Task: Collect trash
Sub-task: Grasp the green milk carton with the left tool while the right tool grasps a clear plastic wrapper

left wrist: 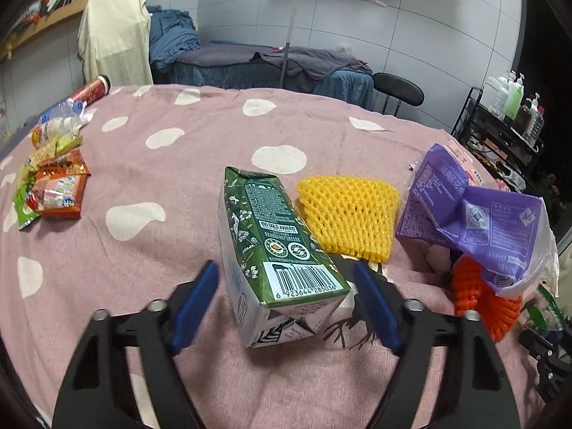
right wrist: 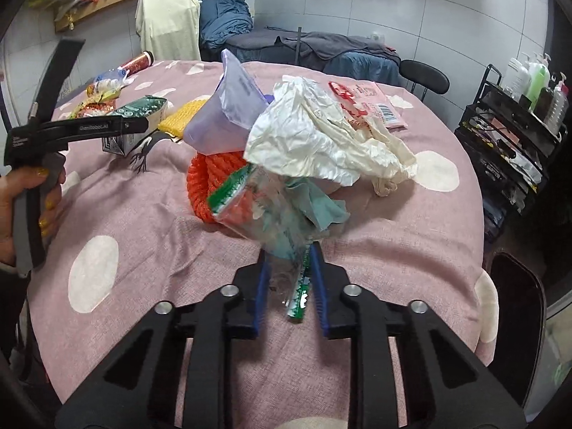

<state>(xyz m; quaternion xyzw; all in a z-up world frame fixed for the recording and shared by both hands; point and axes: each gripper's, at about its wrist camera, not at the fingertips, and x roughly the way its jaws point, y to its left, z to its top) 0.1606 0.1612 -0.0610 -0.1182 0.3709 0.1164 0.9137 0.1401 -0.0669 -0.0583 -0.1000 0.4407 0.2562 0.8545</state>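
Now the left gripper, at the bottom centre of its own view, stands spread wide with its blue pads either side of the green milk carton, which lies on its side on the pink spotted cloth; neither pad seems to touch it yet. To grip well, I would push forward a little so the pads meet the carton's flat long sides, not its folded end, then squeeze gently, as an empty carton may buckle.

The right gripper is clamped on a clear plastic bag stuffed with rubbish, centre frame.

Readable writing: "BIO GOLD AWARD" and barcode 6 923644 285036 on the carton; "GenRobot.AI", faintly, on the left gripper's body in the right view.

A yellow foam net lies just right of the carton.
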